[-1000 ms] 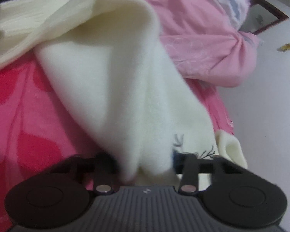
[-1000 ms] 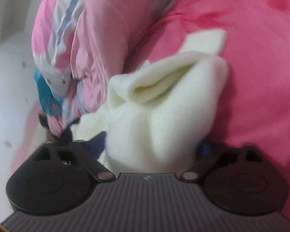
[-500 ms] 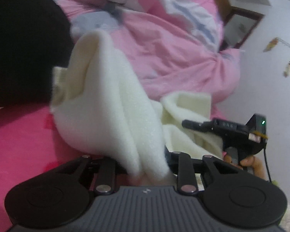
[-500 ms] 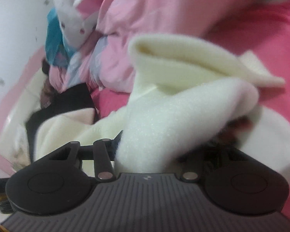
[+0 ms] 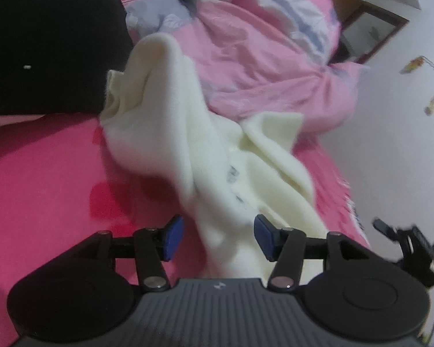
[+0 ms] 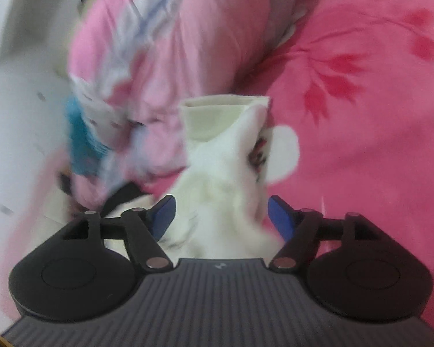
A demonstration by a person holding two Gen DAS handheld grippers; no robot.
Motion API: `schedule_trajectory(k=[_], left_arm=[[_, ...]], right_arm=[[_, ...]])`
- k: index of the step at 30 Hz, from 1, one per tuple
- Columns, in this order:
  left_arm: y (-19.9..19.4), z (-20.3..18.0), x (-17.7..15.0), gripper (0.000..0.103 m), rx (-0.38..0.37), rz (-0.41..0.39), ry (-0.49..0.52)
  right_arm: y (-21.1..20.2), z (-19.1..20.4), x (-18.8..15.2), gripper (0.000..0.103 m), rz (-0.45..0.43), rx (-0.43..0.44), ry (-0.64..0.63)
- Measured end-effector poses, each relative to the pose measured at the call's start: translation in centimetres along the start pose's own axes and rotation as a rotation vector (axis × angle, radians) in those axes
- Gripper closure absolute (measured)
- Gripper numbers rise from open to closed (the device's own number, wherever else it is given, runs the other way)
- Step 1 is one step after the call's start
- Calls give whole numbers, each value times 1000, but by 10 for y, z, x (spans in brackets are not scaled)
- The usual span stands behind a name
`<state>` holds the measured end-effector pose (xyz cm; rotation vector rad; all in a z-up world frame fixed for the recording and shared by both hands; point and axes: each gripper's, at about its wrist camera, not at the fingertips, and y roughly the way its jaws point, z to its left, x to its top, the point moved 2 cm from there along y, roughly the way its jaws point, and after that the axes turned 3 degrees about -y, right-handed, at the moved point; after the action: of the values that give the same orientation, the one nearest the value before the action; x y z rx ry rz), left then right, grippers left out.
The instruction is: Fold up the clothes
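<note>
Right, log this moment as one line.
stage: release | left tongs: open, cream garment between pads | right tongs: open, same garment | surface: pink bedspread

A cream fleece garment point(image 5: 170, 133) lies bunched and loosely folded on a pink bed, running forward from between the open jaws. Its soft folds rise ahead of them; a small dark print shows near the jaws.

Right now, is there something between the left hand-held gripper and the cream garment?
Nothing visible. The cream garment already lies in the gap of the left hand-held gripper, whose blue pads stand apart from the cloth. The bedsheet lies beneath.
</note>
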<state>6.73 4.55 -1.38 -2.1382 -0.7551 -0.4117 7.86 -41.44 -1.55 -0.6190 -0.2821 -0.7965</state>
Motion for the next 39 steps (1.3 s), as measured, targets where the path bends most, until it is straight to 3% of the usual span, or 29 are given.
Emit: schedule_trajectory(k=[3, 11, 16, 24, 27, 32, 34, 35, 36, 38, 39], left_arm=[[-33, -14, -23, 47, 15, -3, 59], [-75, -23, -114, 46, 25, 72, 158], [-82, -19, -149, 46, 46, 58, 219], [-93, -24, -181, 45, 99, 30, 307], [-96, -37, -189, 45, 135, 14, 379], [-85, -69, -218, 44, 204, 4, 573], [-77, -80, -231, 44, 235, 2, 629], [-73, -83, -233, 44, 256, -1, 634], [-69, -87, -236, 44, 276, -3, 640], [-64, -92, -237, 50, 321, -8, 631], [-62, -95, -235, 60, 344, -11, 619]], right_arm=[[-51, -5, -49, 25, -37, 58, 86], [-79, -16, -125, 25, -15, -34, 191], [-69, -31, -147, 25, -1, -84, 214], [-50, -29, -169, 38, 32, 17, 242], [-49, -24, -179, 39, 20, 48, 232], [-29, -16, -180, 45, 23, -3, 103], [-20, -14, -177, 58, 3, -17, 59], [-17, -14, -176, 73, -9, -26, 43], [-16, -17, -175, 81, -20, -18, 42], [-16, -22, -173, 87, -43, 2, 42], [-20, -25, -173, 89, -60, 21, 56]])
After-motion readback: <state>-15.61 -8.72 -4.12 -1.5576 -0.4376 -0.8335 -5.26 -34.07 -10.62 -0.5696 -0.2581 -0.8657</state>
